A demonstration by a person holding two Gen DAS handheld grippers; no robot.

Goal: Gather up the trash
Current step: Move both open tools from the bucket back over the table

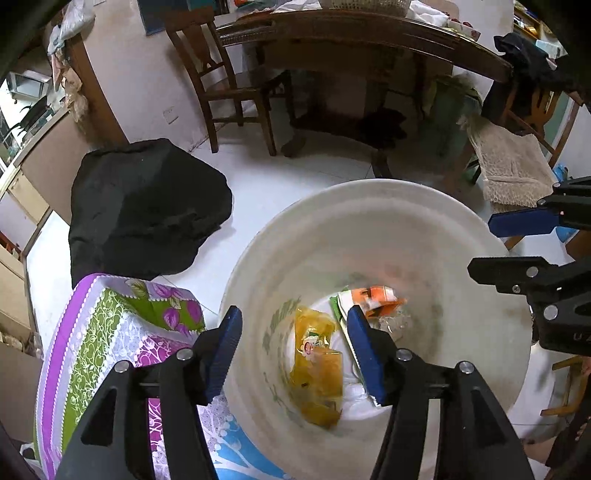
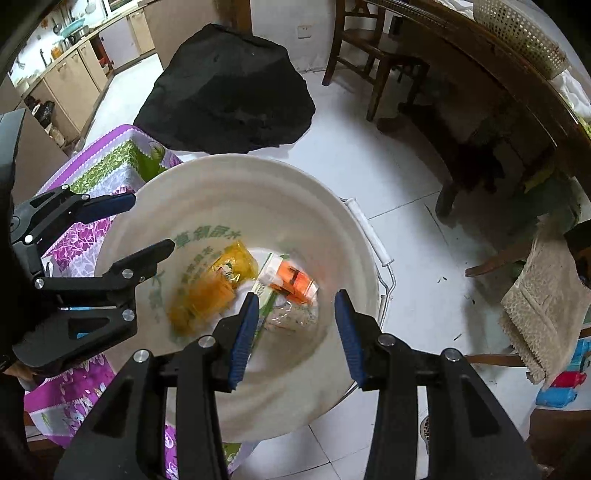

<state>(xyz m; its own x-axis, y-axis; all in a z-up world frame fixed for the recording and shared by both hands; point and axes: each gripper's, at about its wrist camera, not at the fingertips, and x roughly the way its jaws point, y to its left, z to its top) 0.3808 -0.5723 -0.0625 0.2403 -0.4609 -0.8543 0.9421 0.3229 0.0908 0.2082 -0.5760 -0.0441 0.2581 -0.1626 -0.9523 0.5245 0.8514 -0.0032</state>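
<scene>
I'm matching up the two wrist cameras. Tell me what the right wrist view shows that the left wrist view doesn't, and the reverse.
Only the right wrist view shows the bucket's wire handle with its white grip, a kitchen counter at top left, and a woven basket on the wooden table.

Only the left wrist view shows a dark garment draped over a chair back at top right.

Both show the white bucket holding a yellow wrapper and an orange packet, the black bag on the floor, the floral cloth and both grippers, open and empty.
</scene>
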